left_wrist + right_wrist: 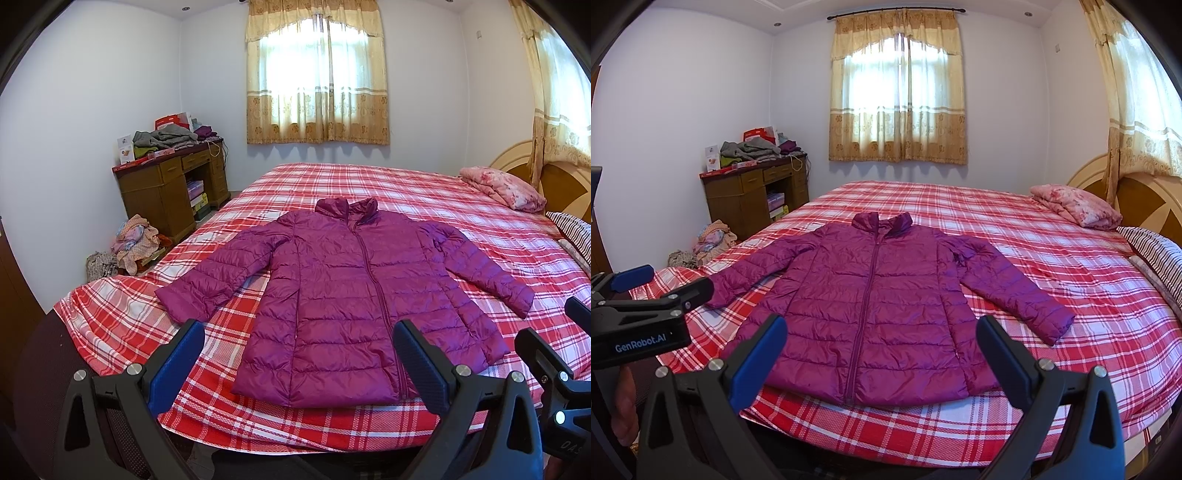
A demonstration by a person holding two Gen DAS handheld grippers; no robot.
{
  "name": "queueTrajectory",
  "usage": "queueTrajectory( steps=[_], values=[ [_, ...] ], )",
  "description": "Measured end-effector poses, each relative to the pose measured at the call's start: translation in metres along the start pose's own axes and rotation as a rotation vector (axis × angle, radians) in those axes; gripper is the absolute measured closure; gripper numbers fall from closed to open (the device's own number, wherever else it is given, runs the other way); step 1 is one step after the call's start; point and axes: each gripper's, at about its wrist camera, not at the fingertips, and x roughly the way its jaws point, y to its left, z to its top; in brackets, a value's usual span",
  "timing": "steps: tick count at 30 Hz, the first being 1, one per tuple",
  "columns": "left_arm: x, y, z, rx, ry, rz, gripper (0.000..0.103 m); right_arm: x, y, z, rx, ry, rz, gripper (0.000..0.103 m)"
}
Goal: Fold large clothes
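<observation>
A magenta quilted puffer jacket [343,291] lies flat and zipped on the red plaid bed [424,192], collar away from me, both sleeves spread out. It also shows in the right wrist view [871,306]. My left gripper [299,328] is open and empty, held above the jacket's hem at the bed's near edge. My right gripper [881,325] is open and empty, also over the hem. The right gripper shows at the left wrist view's right edge [554,350]; the left gripper shows at the right wrist view's left [650,295].
A pink folded quilt [504,186] and a striped pillow [1156,251] lie by the headboard at right. A wooden desk [166,184] piled with clothes stands at the far left wall, with a heap of clothes [136,240] on the floor beside it.
</observation>
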Motion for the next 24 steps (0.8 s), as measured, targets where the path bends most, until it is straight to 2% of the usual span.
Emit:
queueTrajectory(
  steps=[5,10,13,17,21,24],
  values=[
    [0.008,0.001,-0.003,0.003,0.023,-0.019,0.001,0.003,-0.002,-0.002,0.043,-0.004,0.038,0.0],
    [0.04,-0.003,-0.009,0.031,0.07,0.002,0.001,0.035,-0.015,-0.012,0.092,0.089,0.044,0.0],
    [0.072,-0.007,-0.011,0.06,0.118,0.021,0.001,0.062,-0.044,-0.019,0.152,0.157,0.014,0.0],
    [0.115,-0.016,-0.009,0.104,0.15,0.033,0.001,0.088,-0.088,-0.024,0.223,0.2,-0.053,0.0],
    [0.166,-0.028,-0.004,0.131,0.182,0.045,0.001,0.122,-0.149,-0.032,0.319,0.246,-0.145,0.0],
    [0.203,-0.034,-0.002,0.139,0.215,0.061,0.001,0.144,-0.199,-0.036,0.406,0.285,-0.218,0.008]
  ],
)
